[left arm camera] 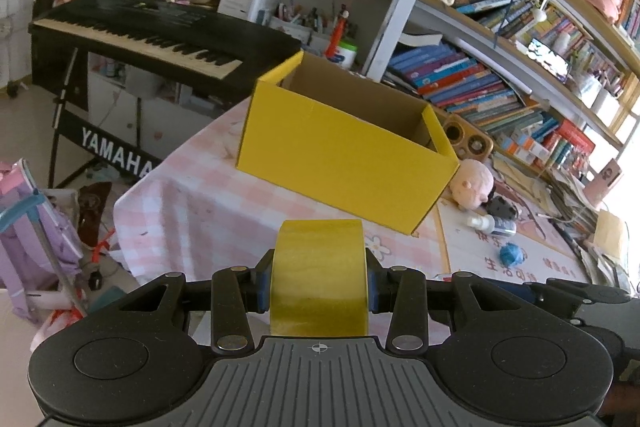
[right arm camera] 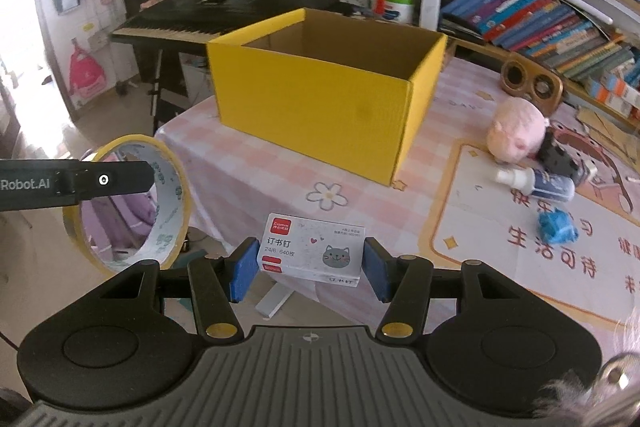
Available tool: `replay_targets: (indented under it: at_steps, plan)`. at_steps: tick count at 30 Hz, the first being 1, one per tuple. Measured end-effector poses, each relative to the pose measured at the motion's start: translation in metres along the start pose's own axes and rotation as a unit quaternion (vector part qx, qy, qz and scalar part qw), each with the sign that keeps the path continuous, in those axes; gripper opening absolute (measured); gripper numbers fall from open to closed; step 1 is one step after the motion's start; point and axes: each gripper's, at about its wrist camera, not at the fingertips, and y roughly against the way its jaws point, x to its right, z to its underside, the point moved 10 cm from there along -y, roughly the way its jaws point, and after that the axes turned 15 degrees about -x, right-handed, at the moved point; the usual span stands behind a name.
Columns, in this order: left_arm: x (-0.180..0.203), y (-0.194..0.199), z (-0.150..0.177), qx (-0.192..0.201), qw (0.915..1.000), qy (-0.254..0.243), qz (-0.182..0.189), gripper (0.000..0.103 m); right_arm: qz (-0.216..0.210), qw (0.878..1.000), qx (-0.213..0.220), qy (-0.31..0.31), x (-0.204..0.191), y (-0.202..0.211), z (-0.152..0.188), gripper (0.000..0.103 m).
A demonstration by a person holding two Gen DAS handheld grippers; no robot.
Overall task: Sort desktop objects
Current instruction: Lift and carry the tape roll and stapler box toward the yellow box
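Observation:
My left gripper (left arm camera: 319,281) is shut on a yellow tape roll (left arm camera: 320,275), held edge-on in the air short of the open yellow cardboard box (left arm camera: 344,155). The right wrist view shows that same tape roll (right arm camera: 128,203) at the left, clamped by the left gripper's black finger (right arm camera: 112,181). Between the blue pads of my right gripper (right arm camera: 310,267) sits a small white staples box with a cat drawing (right arm camera: 312,249), and the gripper is shut on it. It hangs above the table's near edge, in front of the yellow box (right arm camera: 320,99), whose inside looks bare.
On the pink checked tablecloth (right arm camera: 240,163), right of the box, lie a pink plush toy (right arm camera: 516,129), a small spray bottle (right arm camera: 536,181), a blue yarn ball (right arm camera: 556,227) and a wooden holder (right arm camera: 528,85). A keyboard piano (left arm camera: 160,31) stands behind; bookshelves fill the right.

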Motion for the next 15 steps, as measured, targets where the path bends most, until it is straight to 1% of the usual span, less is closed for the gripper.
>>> replay_targets:
  at_steps: [4, 15]
  plan:
    - [0.004, -0.002, -0.002, 0.001, 1.0, -0.004, 0.0, 0.04, -0.005, 1.0, 0.003, 0.013, -0.004, 0.0, -0.002, 0.053]
    - [0.015, -0.01, -0.017, 0.005, 0.9996, -0.026, -0.012, 0.04, -0.013, 1.0, 0.016, 0.021, 0.003, -0.003, -0.017, 0.053]
